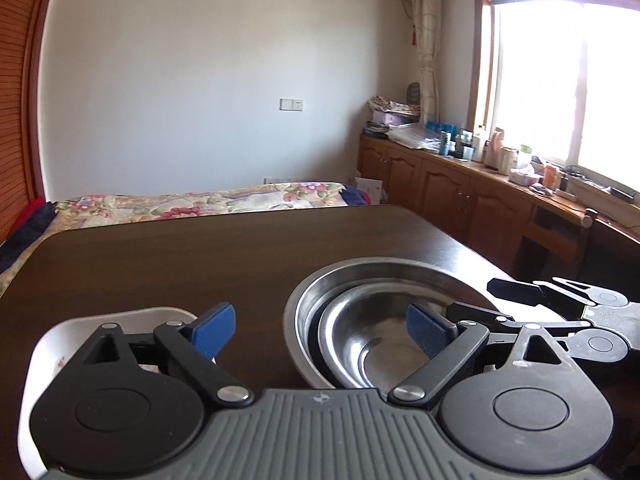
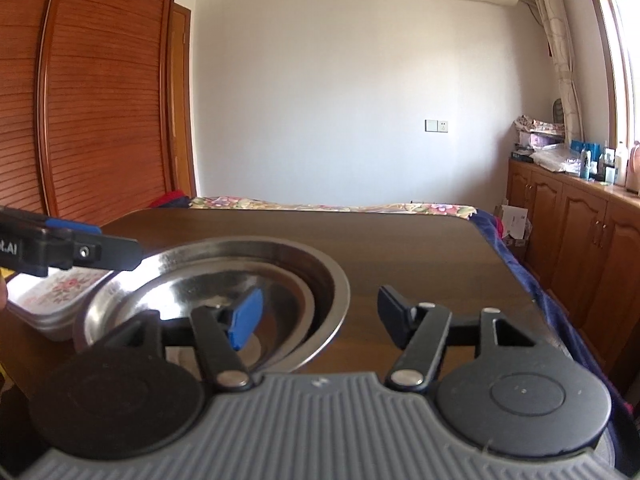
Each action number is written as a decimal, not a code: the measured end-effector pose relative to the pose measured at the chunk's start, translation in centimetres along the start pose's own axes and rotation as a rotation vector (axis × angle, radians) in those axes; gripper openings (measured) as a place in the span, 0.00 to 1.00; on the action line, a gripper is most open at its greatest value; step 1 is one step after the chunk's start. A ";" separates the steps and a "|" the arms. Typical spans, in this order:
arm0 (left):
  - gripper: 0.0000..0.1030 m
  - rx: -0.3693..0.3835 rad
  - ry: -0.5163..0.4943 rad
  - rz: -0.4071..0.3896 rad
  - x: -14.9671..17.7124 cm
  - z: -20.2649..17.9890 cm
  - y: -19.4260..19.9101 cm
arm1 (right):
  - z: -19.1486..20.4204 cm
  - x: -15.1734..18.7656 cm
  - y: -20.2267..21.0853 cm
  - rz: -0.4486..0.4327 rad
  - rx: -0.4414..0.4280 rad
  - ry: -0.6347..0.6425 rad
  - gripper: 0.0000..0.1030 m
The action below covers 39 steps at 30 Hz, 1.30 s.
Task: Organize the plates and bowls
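Both grippers hover with jaws spread wide over nested steel bowls on a dark table.

Left wrist view: the left gripper (image 1: 320,330) holds nothing, its blue pads far apart; one finger is over the white flowered dish (image 1: 48,344) at the left, the other over the small steel bowl (image 1: 372,336), which sits inside the large steel bowl (image 1: 308,300) on the wooden table (image 1: 180,264). The right gripper (image 1: 560,300) reaches in from the right beside the bowls. Right wrist view: the right gripper (image 2: 320,312) is also wide and empty, its left finger above the bowls, its right finger above bare table. The left gripper's tip shows at the left edge, above a stack of flowered dishes (image 2: 56,292).
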<state>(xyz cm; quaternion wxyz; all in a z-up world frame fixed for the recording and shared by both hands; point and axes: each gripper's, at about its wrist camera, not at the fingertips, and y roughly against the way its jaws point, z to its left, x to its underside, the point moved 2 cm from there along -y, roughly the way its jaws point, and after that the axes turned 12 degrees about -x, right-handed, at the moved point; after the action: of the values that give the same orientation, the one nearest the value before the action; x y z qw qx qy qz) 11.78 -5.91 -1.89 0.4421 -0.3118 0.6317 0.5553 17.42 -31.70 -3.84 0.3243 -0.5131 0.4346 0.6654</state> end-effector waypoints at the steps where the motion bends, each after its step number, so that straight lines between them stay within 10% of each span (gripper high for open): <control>1: 0.92 -0.002 0.007 0.002 0.2 0.0 0.0 | -0.1 0.1 -0.1 0.001 -0.004 -0.007 0.65; 19: 0.57 0.023 0.029 0.081 2.0 -0.7 -1.4 | -0.3 0.9 -0.2 -0.031 -0.039 -0.056 0.69; 30: 0.37 0.012 0.029 0.082 2.5 -1.0 -1.5 | -0.3 0.8 -0.1 -0.036 -0.064 -0.095 0.37; 39: 0.35 0.000 0.021 0.068 2.2 -0.7 -0.6 | 0.0 0.5 0.1 -0.049 -0.054 -0.104 0.33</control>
<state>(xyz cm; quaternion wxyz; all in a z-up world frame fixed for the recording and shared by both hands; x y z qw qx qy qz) 11.20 -6.53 -4.16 0.4164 -0.2958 0.6467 0.5665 17.24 -31.72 -4.29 0.3485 -0.4967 0.3864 0.6947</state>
